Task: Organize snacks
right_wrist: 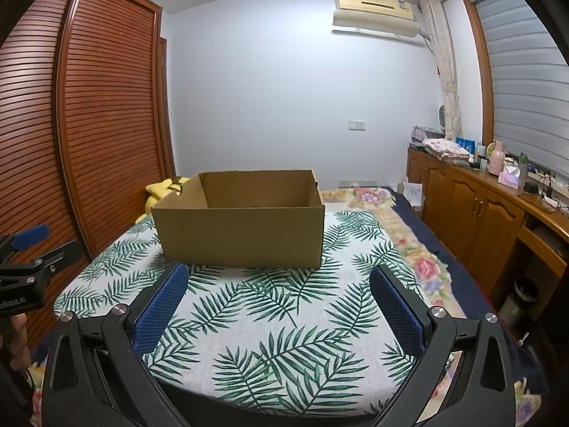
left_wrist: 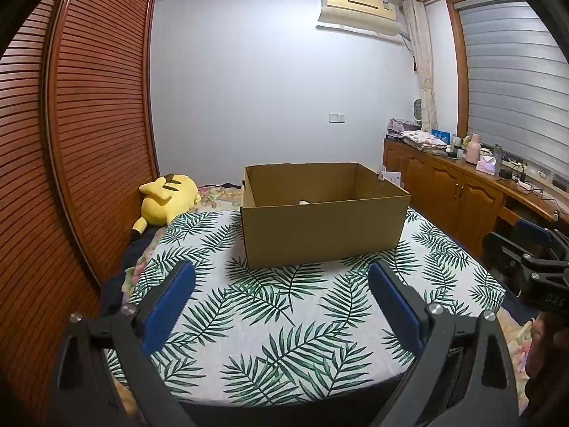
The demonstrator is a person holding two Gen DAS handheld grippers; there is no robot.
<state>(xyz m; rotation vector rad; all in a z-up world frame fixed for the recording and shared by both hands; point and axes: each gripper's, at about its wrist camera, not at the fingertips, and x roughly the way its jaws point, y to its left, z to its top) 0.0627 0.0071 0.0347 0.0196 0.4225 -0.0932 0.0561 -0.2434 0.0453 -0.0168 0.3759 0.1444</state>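
An open brown cardboard box [left_wrist: 322, 229] stands on a leaf-print cloth [left_wrist: 284, 320] on the bed; it also shows in the right wrist view [right_wrist: 242, 235]. A small pale item [left_wrist: 303, 203] peeks over its front wall; the rest of the inside is hidden. My left gripper [left_wrist: 282, 277] is open and empty, held above the cloth in front of the box. My right gripper [right_wrist: 279, 279] is open and empty, also in front of the box. Each gripper shows at the edge of the other's view, the right gripper [left_wrist: 533, 249] and the left gripper [right_wrist: 32, 249]. No snacks lie on the cloth.
A yellow plush toy [left_wrist: 167, 199] lies left of the box by the slatted wooden wardrobe [left_wrist: 71, 142]. A wooden cabinet [right_wrist: 480, 206] with clutter on top runs along the right wall. A floral blanket [right_wrist: 409, 249] covers the bed right of the cloth.
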